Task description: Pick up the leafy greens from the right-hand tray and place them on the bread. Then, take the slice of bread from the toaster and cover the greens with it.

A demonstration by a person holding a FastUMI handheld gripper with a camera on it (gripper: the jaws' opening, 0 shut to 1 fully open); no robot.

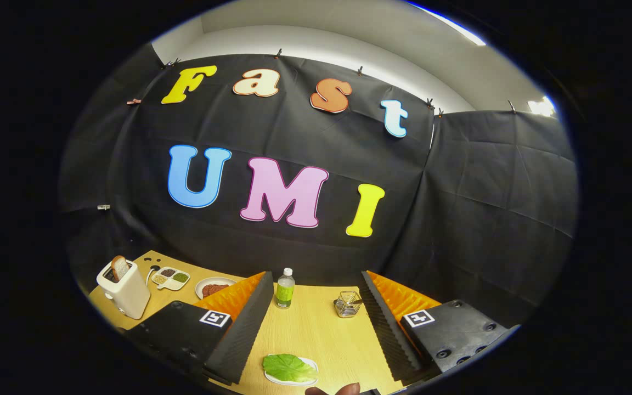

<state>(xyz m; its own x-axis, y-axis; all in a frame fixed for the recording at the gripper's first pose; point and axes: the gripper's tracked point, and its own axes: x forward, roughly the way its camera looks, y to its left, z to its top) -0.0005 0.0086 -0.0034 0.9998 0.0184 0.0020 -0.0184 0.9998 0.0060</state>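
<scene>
Fingers [242,329] spread wide, gripping nothing, hovering above leafy greens [288,366] lying on plate [311,363]; bottle [285,288] standing beyond greens, toaster [125,288] holding bread slice [120,267] far left.

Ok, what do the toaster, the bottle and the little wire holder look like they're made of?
Toaster: looks like cream plastic or painted metal, smooth with a soft sheen; I can't tell which. Bottle: clear plastic by its see-through body and white cap, with a green label. Wire holder: shiny metal wire with bright glints. The gripper is open, fingers spread above the table.
</scene>
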